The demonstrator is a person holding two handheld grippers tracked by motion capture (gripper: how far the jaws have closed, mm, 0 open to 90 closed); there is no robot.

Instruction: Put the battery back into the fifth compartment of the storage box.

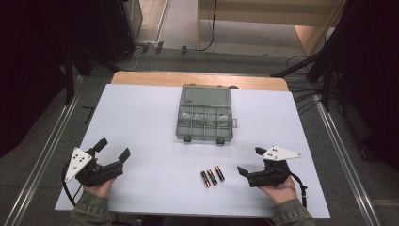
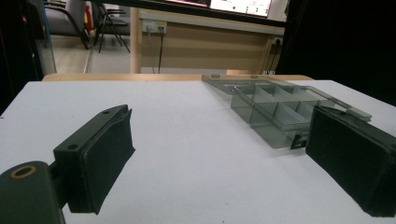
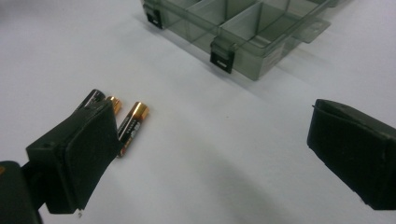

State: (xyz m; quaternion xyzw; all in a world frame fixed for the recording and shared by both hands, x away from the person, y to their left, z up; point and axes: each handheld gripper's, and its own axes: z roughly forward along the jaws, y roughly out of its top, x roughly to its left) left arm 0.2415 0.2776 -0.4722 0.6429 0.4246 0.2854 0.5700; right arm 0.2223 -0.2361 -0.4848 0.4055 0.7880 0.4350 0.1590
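Batteries first: three small black-and-copper cylindrical cells [image 1: 212, 176] lie side by side on the white worktop [image 1: 141, 122], well short of the smoky grey clear-plastic compartment box [image 1: 205, 123] that stands open at the middle with its lid folded back. I judge the job as barely begun: no cell sits in any compartment I can make out, so all three are left to lift and drop in. My right claw [image 1: 249, 162] hovers just beside the cells, jaws spread wide and empty. My left claw [image 1: 113, 148] rests far off at the worktop's near left, jaws likewise parted, holding nothing. From the right gripper view I can see the cells' copper ends [image 3: 135, 112] and the box's black latches [image 3: 221, 59]; the left gripper view looks along the box's dividers [image 2: 275, 109].
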